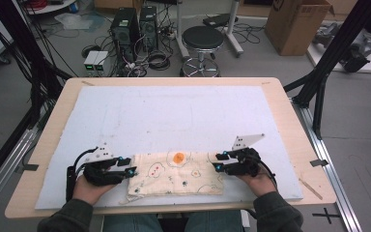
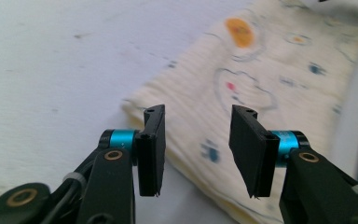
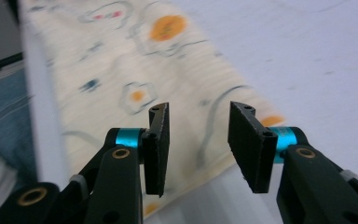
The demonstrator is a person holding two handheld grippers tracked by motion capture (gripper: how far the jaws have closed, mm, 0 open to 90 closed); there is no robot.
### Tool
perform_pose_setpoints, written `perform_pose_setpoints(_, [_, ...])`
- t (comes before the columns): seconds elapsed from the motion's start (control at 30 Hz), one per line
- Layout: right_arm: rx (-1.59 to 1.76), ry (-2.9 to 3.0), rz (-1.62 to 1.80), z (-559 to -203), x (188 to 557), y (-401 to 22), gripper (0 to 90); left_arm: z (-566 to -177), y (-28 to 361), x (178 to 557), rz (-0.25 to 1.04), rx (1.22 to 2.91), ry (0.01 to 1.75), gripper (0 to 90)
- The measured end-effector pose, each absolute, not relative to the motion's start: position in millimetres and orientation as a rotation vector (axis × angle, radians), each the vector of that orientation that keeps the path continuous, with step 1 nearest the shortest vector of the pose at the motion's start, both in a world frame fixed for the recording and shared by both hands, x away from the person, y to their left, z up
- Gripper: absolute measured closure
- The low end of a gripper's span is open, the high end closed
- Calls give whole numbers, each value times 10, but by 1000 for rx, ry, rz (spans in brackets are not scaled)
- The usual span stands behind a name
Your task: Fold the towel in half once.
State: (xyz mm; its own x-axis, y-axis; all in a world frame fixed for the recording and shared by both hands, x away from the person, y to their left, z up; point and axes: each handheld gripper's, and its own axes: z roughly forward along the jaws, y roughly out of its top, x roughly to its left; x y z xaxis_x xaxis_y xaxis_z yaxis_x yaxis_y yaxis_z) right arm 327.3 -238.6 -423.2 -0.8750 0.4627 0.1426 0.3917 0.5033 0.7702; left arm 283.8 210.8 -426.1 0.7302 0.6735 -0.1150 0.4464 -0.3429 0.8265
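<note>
Cloth [image 1: 176, 173] lies folded on the white mat [image 1: 174, 116] at my near edge, printed with eggs, no readable writing. My left gripper [image 1: 131, 166] and right gripper [image 1: 217, 161] flank it, jaws apart, empty.

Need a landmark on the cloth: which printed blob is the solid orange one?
The orange spot at the far edge of the cloth, about midway between the left tongs and right tongs. The other prints are outlined shapes with small dots.
</note>
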Motion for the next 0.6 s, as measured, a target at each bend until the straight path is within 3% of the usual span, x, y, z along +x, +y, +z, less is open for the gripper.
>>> perform_pose_setpoints(0.27, [909, 2630, 1378, -4331, 3695, -2359, 578, -4330, 2025, 3162, 335, 1959, 980, 555])
perform_pose_setpoints(0.6, [913, 2688, 1301, -4411, 3704, -2334, 674, -4435, 1950, 3205, 306, 2063, 963, 625])
